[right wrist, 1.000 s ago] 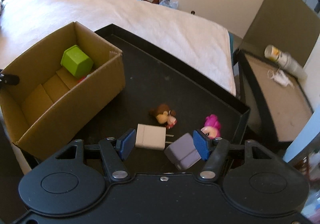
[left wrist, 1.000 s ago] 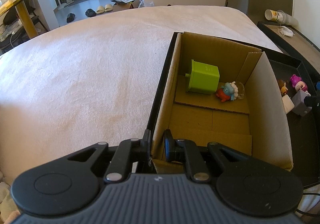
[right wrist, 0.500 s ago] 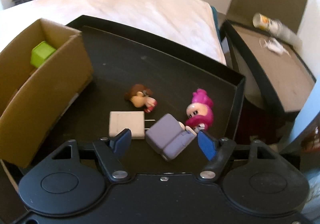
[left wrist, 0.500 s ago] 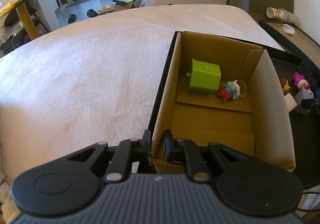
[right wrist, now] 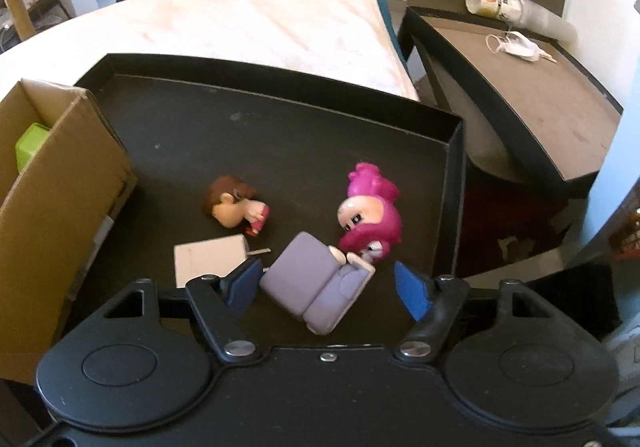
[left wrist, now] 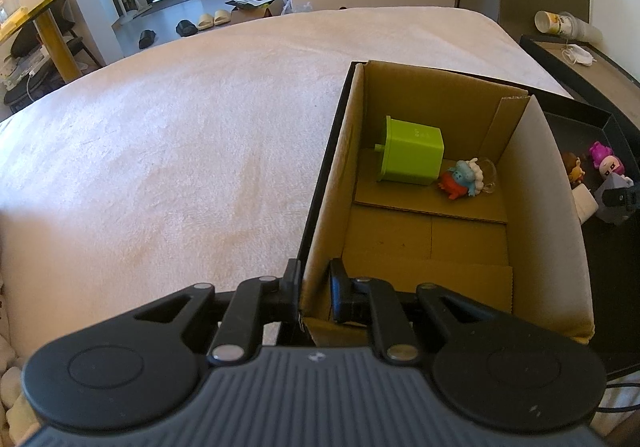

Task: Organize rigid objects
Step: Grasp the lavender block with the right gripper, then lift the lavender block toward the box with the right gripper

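Left wrist view: left gripper (left wrist: 315, 289) has its jaws narrow, pinched on the near-left wall of the cardboard box (left wrist: 544, 207), one finger outside, one inside, steadying it. The box sits in a black tray (left wrist: 608, 119) on a bed (left wrist: 180, 135). Inside at the far end: a green cube (left wrist: 412, 156) lying on its side and a small blue-and-red figure (left wrist: 462, 179) just beside it. Right wrist view: right gripper (right wrist: 328, 283) has jaws wide and holds nothing; they straddle a lilac block (right wrist: 316, 287) lying on the tray floor. The block's long axis runs diagonally, from near-right up to far-left, not square to the jaws. A white plug adapter (right wrist: 208, 259) lies just beside the left finger, prongs pointing right toward the block; a pink figure (right wrist: 370, 213) touches or nearly touches the block's far end; a brown-haired figure (right wrist: 236, 205) is near, farther out. Risks, as judged: closing on the skewed block may catch corners only, so it twists or pops out; the left finger may snag the adapter; the pink figure may get nudged or dragged along on lift.
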`<state>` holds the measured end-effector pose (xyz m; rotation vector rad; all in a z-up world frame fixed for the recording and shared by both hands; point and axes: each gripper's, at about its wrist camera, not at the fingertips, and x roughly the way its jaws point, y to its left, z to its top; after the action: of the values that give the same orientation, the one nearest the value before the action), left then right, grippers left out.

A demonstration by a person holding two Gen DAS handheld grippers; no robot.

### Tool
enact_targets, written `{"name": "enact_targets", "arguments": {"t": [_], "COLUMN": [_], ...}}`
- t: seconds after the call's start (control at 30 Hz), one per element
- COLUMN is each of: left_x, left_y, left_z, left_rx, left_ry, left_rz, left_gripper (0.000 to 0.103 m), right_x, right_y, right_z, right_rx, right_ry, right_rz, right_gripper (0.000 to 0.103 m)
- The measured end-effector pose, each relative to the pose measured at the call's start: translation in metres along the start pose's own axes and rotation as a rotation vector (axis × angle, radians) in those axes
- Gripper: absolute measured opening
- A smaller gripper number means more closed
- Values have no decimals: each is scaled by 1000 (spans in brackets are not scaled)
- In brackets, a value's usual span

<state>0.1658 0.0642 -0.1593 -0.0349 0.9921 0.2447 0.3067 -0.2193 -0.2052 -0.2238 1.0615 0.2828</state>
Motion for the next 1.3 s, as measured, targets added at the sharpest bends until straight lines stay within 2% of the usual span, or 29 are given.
{"name": "enact_targets", "arguments": {"t": [0.1,0.17,0.47,0.8,1.3], "left_x": [0,0,0,-1,-1], "left_y": [0,0,0,-1,2], "left_z": [0,0,0,1,1], "left_rx": [0,0,5,13,8], "left_ry": [0,0,3,6,4], "left_rz": [0,0,1,-2,-14], "left_gripper": [14,14,14,13,12], "right_x": [3,5,-8,-36,-78], "right_y": [-4,-5,-5,8,38], "right_z": [-3,-5,-7,-3,26], "right_rx": [32,43,45,4,-50], "right_ry": [24,41,24,-21,-106], "right_rz": [8,20,30,75,125], "right_gripper": [64,52,44,44,44]}}
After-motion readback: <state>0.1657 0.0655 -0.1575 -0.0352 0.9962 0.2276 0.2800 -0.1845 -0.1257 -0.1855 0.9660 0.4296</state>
